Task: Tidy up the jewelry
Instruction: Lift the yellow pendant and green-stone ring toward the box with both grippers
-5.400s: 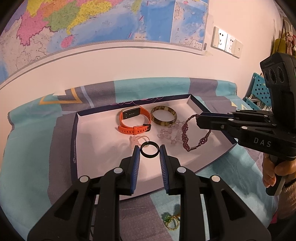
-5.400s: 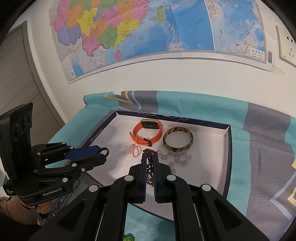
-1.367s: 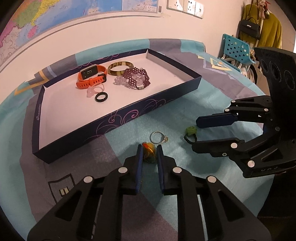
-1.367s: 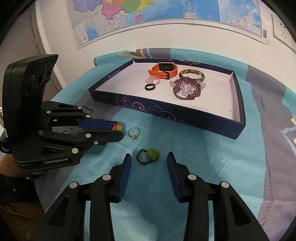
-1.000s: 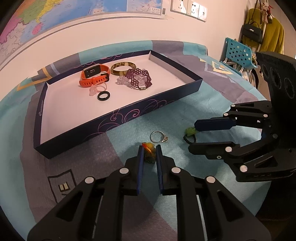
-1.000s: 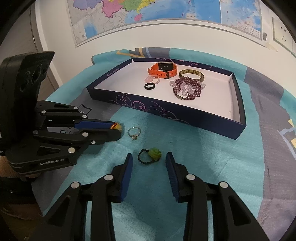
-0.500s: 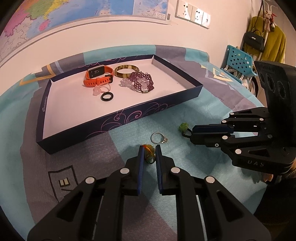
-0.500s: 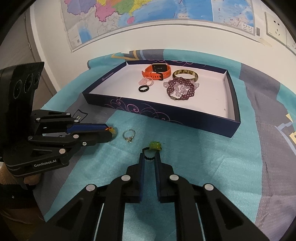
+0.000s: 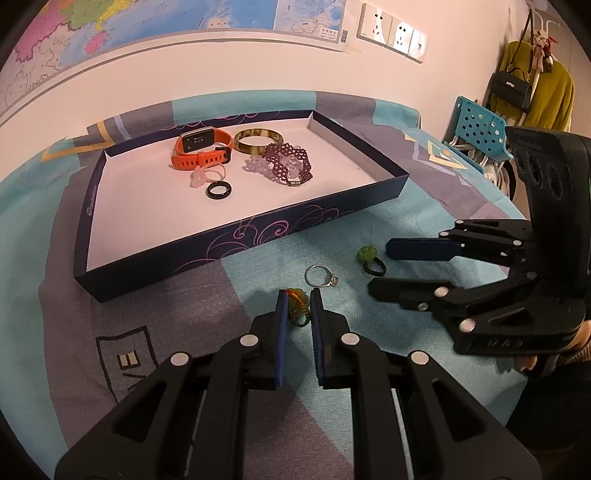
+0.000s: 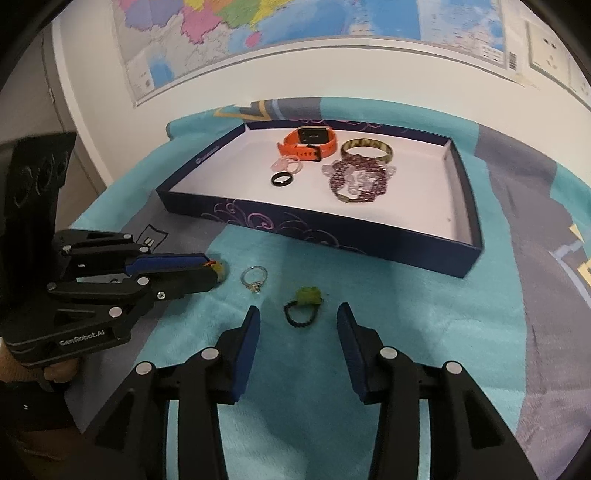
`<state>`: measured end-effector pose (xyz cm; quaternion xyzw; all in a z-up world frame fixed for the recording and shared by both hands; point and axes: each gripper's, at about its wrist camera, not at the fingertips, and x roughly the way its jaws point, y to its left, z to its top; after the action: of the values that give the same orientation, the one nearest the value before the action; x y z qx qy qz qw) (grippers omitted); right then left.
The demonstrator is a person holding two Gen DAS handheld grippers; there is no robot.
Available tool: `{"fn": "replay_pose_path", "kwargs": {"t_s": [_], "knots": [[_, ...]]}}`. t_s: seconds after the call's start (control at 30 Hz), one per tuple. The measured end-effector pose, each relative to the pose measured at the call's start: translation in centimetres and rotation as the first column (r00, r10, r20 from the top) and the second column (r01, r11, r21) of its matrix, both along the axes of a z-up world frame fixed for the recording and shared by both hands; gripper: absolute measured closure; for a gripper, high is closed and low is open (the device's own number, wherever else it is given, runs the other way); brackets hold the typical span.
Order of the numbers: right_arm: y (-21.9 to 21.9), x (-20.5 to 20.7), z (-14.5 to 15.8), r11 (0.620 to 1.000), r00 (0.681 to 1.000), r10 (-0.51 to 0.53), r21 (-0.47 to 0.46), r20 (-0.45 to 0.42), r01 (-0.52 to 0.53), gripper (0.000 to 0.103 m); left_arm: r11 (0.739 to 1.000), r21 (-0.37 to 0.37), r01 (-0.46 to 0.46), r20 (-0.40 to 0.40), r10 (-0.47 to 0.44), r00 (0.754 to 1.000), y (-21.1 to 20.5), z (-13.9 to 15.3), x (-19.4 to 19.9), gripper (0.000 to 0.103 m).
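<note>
A dark blue tray (image 9: 240, 236) (image 10: 325, 225) holds an orange watch (image 9: 201, 149), an amber bangle (image 9: 258, 140), a purple bead bracelet (image 9: 288, 164), a pink ring and a black ring (image 9: 218, 191). On the cloth before it lie a silver ring (image 9: 320, 277) (image 10: 254, 278) and a green-flower ring (image 9: 371, 260) (image 10: 304, 308). My left gripper (image 9: 297, 299) (image 10: 212, 271) is shut on an orange-green ring (image 9: 297, 304). My right gripper (image 10: 297, 317) (image 9: 380, 267) is open, its jaws either side of the green-flower ring.
A teal and grey patterned cloth (image 9: 424, 206) covers the table. A map and wall sockets (image 9: 391, 33) are on the wall behind. A blue chair (image 9: 480, 127) and hanging clothes stand at the right.
My right gripper was shut on the green-flower ring half a second ago; it has now opened and the ring lies on the cloth. My left gripper stays shut on its ring.
</note>
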<state>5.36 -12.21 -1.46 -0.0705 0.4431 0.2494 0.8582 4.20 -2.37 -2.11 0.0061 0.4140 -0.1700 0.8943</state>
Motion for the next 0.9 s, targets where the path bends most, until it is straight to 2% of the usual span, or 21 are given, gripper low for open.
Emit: {"fn": "replay_pose_path", "kwargs": {"t_s": [0.23,0.9], "knots": [[0.4,0.9,-0.1,0.999,1.000,-0.013,-0.030,0.009,0.013,0.083,1.000,-0.004,-0.004,-0.004,0.004,1.000,0.0,0.0,0.1,0.091],[-0.9,-0.2,1.3,0.999,0.999,-0.013,0.036,0.043,0.011,0.085,0.999,0.021,-0.027,0.019,0.026,0.999,-0.3,0.6,-0.5,0.091]]}}
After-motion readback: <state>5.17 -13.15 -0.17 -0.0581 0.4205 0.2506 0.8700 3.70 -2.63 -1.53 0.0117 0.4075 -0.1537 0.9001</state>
